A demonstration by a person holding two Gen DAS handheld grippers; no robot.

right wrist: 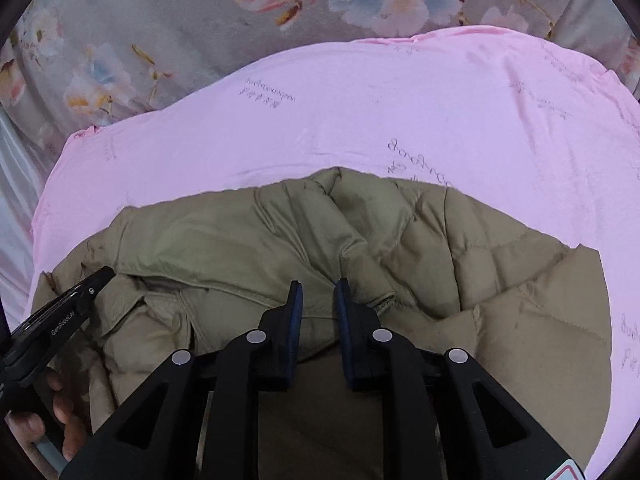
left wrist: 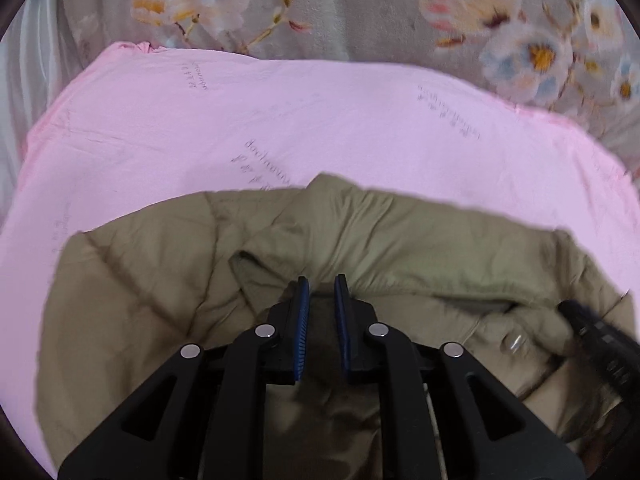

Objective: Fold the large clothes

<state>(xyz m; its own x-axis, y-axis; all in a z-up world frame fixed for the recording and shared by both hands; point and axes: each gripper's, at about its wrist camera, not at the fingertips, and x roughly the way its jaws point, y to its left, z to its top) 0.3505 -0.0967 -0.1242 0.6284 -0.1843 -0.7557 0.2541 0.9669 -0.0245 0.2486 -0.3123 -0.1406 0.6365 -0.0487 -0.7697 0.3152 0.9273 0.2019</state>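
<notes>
The olive quilted jacket (left wrist: 168, 280) lies bunched on the pink sheet (left wrist: 280, 120), on the side of the bed nearest me; the far part of the sheet is bare. My left gripper (left wrist: 322, 284) has its jaws drawn nearly together, with a fold of jacket fabric running up between them; I judge it pinched. My right gripper (right wrist: 318, 288) stands the same: narrow gap, jacket cloth caught in it near a flap edge.

Each gripper shows at the edge of the other's view, so the two holds lie close along the same raised edge.

Progress, as I judge it: early to middle. The jacket is creased and heaped, no flat, squared fold visible. Remaining: carry this edge over, lay it flat, finish the folds.

Beyond the sheet, a grey floral bedcover (right wrist: 160, 40).
</notes>
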